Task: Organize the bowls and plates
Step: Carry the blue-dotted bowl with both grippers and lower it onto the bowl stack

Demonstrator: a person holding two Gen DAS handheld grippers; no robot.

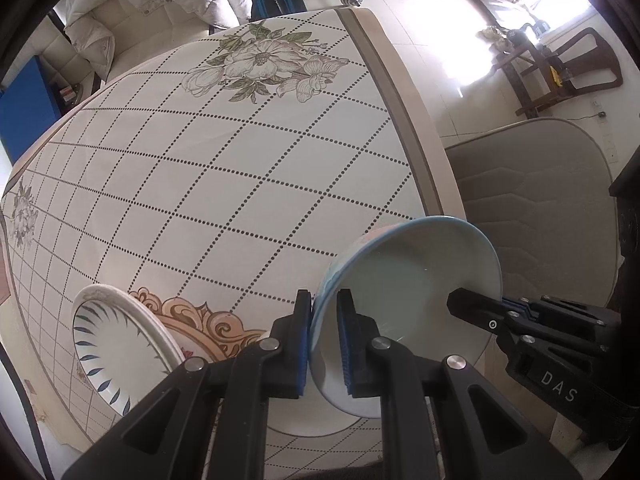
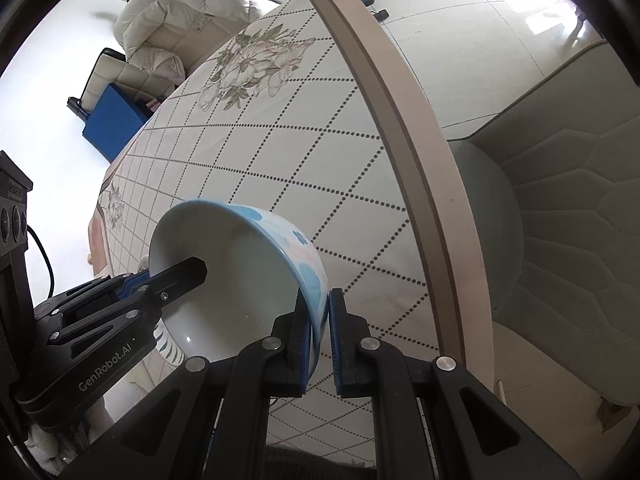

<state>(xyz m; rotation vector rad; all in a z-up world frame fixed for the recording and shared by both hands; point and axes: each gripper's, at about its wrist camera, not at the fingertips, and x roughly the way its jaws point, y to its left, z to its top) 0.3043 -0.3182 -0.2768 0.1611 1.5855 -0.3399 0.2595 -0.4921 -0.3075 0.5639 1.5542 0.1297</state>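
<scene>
A white bowl with a blue floral outside [image 1: 412,280] hangs tilted above the table, held by both grippers. My left gripper [image 1: 324,336] is shut on its near rim. My right gripper [image 2: 319,332] is shut on the opposite rim of the same bowl [image 2: 248,276]; it shows in the left wrist view [image 1: 500,312] at the bowl's right edge. The left gripper shows in the right wrist view [image 2: 168,280] reaching into the bowl. A white plate with blue leaf marks [image 1: 120,344] lies on the table to the lower left. Another plate's rim [image 1: 304,424] shows under the bowl.
The table [image 1: 224,168] has a white cloth with a dotted grid and flower prints; its beige edge [image 1: 404,92] runs down the right. A grey padded chair [image 1: 536,216] stands beside that edge. A cushioned seat with a quilted jacket [image 1: 132,12] is beyond the table.
</scene>
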